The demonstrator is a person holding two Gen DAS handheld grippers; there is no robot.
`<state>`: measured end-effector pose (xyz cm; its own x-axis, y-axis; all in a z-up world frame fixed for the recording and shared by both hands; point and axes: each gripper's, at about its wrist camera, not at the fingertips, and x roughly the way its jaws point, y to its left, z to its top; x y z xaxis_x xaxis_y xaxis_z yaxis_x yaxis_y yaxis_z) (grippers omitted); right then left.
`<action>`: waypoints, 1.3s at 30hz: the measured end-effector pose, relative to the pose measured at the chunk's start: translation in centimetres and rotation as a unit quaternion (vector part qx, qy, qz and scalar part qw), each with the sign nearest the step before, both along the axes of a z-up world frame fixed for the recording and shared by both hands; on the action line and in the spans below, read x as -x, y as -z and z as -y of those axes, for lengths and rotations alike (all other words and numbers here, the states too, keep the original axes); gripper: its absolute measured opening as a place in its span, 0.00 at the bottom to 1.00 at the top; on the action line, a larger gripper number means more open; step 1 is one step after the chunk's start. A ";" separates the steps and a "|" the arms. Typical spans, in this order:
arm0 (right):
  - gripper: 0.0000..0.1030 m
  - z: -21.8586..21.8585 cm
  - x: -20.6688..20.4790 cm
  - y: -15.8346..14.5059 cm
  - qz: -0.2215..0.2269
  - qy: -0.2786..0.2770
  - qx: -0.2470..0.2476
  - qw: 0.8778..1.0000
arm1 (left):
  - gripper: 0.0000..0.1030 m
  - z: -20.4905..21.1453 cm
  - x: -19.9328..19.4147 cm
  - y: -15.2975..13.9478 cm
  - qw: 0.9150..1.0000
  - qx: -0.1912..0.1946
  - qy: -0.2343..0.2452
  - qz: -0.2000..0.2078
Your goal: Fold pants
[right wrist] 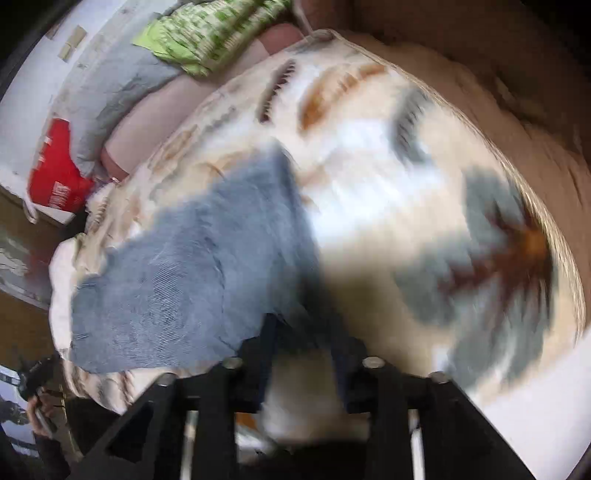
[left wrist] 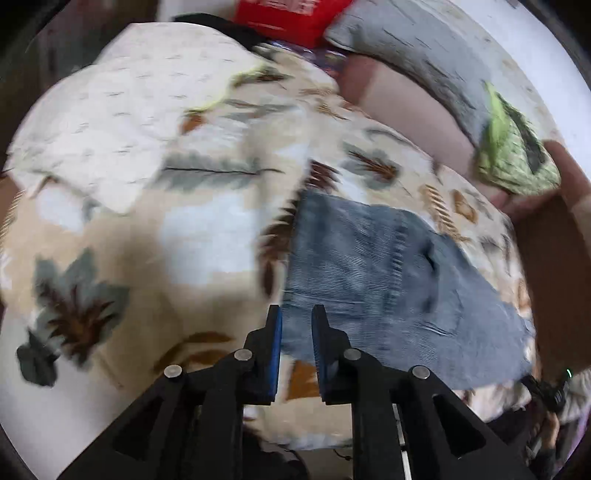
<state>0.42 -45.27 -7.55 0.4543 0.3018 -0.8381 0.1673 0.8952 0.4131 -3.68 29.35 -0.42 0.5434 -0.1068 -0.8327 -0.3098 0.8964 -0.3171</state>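
Observation:
Folded blue denim pants [left wrist: 388, 280] lie on a leaf-print bedspread [left wrist: 207, 236]. In the left wrist view they are right of centre. My left gripper [left wrist: 296, 314] is open and empty, its fingertips at the pants' near left edge, above the cloth. In the blurred right wrist view the pants [right wrist: 192, 273] lie left of centre. My right gripper [right wrist: 306, 325] is open and empty, its left finger at the pants' near right corner. Whether it touches the cloth I cannot tell.
A white cloth [left wrist: 122, 114] lies on the bed's far left. Behind the bed are a pink bolster [left wrist: 417, 118], a grey pillow [left wrist: 413, 48], a green patterned cloth [left wrist: 513, 151] and a red bag [left wrist: 291, 14]. The bed's edge [right wrist: 546, 206] drops off at the right.

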 end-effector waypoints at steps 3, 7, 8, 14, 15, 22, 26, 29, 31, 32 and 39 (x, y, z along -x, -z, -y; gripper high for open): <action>0.59 1.5 1.5 -2.0 0.034 0.040 -0.020 0.998 | 0.52 0.5 -0.1 -2.5 0.999 -0.006 -0.023 0.037; 0.62 1.8 0.2 -5.2 0.061 0.055 -0.030 0.996 | 0.59 4.5 -1.9 -4.4 0.996 -0.050 0.015 0.073; 0.63 1.3 -0.6 -5.3 0.054 0.053 -0.034 0.997 | 0.59 5.7 -2.4 -4.3 0.995 -0.060 0.024 0.078; 0.39 -1.6 -2.2 -1.6 -0.020 0.035 0.015 0.999 | 0.59 10.4 -5.5 1.1 0.988 -0.139 0.056 0.034; 0.29 -1.8 -2.3 -1.5 -0.024 0.038 0.039 0.998 | 0.60 10.6 -6.1 2.9 0.986 -0.157 0.056 0.003; 0.20 -4.3 -1.5 -2.3 -0.040 -0.017 0.195 0.980 | 0.73 9.1 -6.2 4.9 0.990 -0.137 0.036 -0.006; 0.45 -2.4 -0.8 -3.3 -0.007 0.029 0.143 0.989 | 0.73 9.9 -5.7 3.7 0.988 -0.150 0.036 0.003; 0.52 -2.0 -0.5 -6.8 0.049 0.051 0.153 0.986 | 0.73 11.3 -5.2 1.8 0.983 -0.169 0.051 0.042; 0.52 -3.0 -1.5 -8.0 0.071 0.037 0.140 0.987 | 0.73 12.2 -5.4 1.1 0.979 -0.183 0.060 0.060; 0.52 -3.2 -2.5 -8.3 0.072 0.030 0.131 0.988 | 0.73 12.5 -5.6 1.2 0.978 -0.188 0.065 0.061; 0.14 -3.7 -11.1 -2.3 -0.015 -0.007 0.122 0.992 | 0.79 11.2 -7.3 5.2 0.984 -0.171 0.052 0.022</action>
<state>11.54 -41.57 -5.27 0.4251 0.0956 -0.9001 0.1622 0.9703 0.1797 3.60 18.11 -5.58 0.5805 0.1191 -0.8055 -0.2039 0.9790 -0.0023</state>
